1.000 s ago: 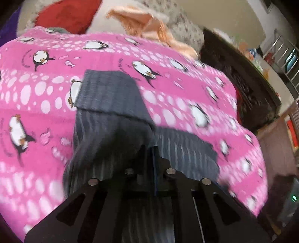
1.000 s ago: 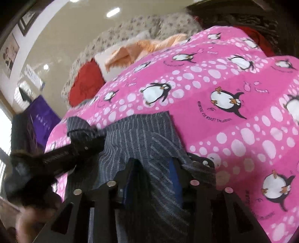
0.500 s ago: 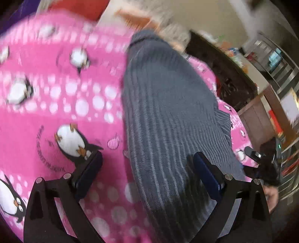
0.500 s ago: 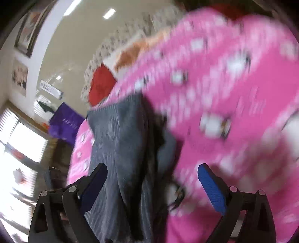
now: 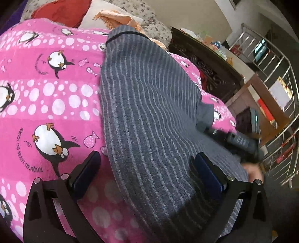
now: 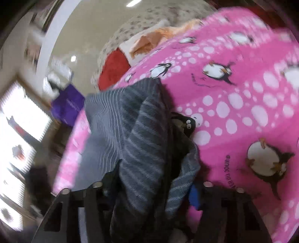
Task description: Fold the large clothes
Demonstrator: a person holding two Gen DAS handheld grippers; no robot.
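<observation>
A grey striped garment (image 5: 149, 112) lies folded lengthwise on the pink penguin blanket (image 5: 46, 93). My left gripper (image 5: 147, 173) is open and empty, its blue pads (image 5: 86, 170) set wide over the garment's near end. My right gripper (image 6: 149, 190) has its jaws close together on a bunched edge of the same garment (image 6: 142, 142), which drapes up over it. The right gripper (image 5: 241, 142) also shows, blurred, at the garment's right side in the left wrist view.
Red (image 5: 61, 11) and orange (image 5: 115, 18) cloths and a floral pillow (image 5: 149, 20) lie at the bed's far end. A dark wooden headboard (image 5: 207, 63) and a metal railing (image 5: 276, 74) stand to the right. A purple bag (image 6: 67, 104) sits left of the bed.
Both grippers let go of the garment a second ago and opened. The left has stayed open; the right has since closed on a bunched edge of the garment.
</observation>
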